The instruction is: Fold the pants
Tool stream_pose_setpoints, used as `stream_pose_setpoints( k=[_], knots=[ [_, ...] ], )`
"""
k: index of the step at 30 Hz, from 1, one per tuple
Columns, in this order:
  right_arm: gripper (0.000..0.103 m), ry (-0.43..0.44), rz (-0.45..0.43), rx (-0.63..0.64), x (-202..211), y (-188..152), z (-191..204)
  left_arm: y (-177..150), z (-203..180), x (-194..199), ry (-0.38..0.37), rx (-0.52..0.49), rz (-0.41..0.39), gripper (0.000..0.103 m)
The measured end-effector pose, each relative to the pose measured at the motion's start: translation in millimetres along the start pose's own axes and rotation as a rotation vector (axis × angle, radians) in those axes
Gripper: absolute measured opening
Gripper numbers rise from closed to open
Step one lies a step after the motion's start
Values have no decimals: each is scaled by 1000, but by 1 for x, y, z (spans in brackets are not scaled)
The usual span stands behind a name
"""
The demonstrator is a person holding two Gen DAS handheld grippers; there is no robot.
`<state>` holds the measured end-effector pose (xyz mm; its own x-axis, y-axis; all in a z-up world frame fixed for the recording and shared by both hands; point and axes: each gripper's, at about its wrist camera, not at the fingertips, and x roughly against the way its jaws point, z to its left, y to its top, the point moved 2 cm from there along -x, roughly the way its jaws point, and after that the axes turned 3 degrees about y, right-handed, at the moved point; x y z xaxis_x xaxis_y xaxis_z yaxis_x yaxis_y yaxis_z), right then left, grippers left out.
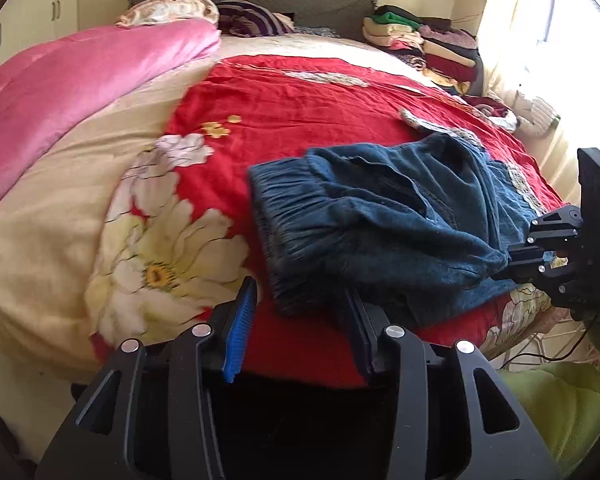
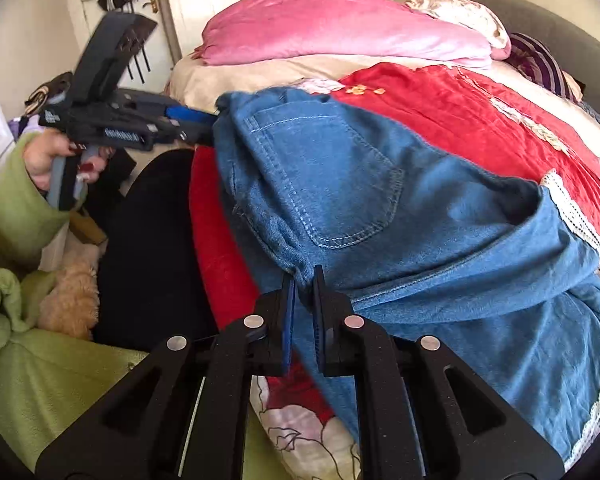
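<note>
Blue denim pants (image 1: pixel 380 220) lie bunched on the red floral bedspread (image 1: pixel 300 100) near the bed's front edge. My left gripper (image 1: pixel 300 288) is open, and the elastic waistband corner lies between its fingertips with a gap to the blue pad (image 1: pixel 240 320). At the right of this view my right gripper (image 1: pixel 504 266) pinches a gathered fold of denim. In the right wrist view the pants (image 2: pixel 340 184) show a back pocket, and my right gripper (image 2: pixel 304 276) is shut on a fold of them. The left gripper (image 2: pixel 210 124) sits at the waistband's far corner.
A pink quilt (image 1: pixel 80 80) is heaped at the bed's left. Folded clothes (image 1: pixel 432 44) are stacked at the back right by the curtained window. A green-sleeved hand (image 2: pixel 48 160) holds the left gripper. Something dark (image 2: pixel 148 240) sits below the bed's edge.
</note>
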<state>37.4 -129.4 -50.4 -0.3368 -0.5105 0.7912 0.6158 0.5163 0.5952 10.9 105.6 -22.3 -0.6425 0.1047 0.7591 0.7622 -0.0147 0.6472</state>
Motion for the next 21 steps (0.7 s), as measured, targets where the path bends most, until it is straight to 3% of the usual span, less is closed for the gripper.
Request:
stream_pose_setpoints(
  k=[4,7,10,14,17,21],
  knots=[
    [4,12,19,-12,-10,-7,3,11,11,28,17,45,-68,42],
    [6,8,48,-10,-18,-9,5,29,-9,26,-53,12,-91,41],
    [14,14,85,-35,-20,-11,7,36,-40,-9,-127,-41,-23,41],
    [17,9,27,-33,7,-2,9,23,-50,-48,-86,-77,74,41],
    [36,-16,-67,-55,19,13,1,19,-49,-50,-88,-70,69,40],
    [38,-12,-8,-110,-15,19,-13,15,-52,-49,-78,-75,64,41]
  ],
)
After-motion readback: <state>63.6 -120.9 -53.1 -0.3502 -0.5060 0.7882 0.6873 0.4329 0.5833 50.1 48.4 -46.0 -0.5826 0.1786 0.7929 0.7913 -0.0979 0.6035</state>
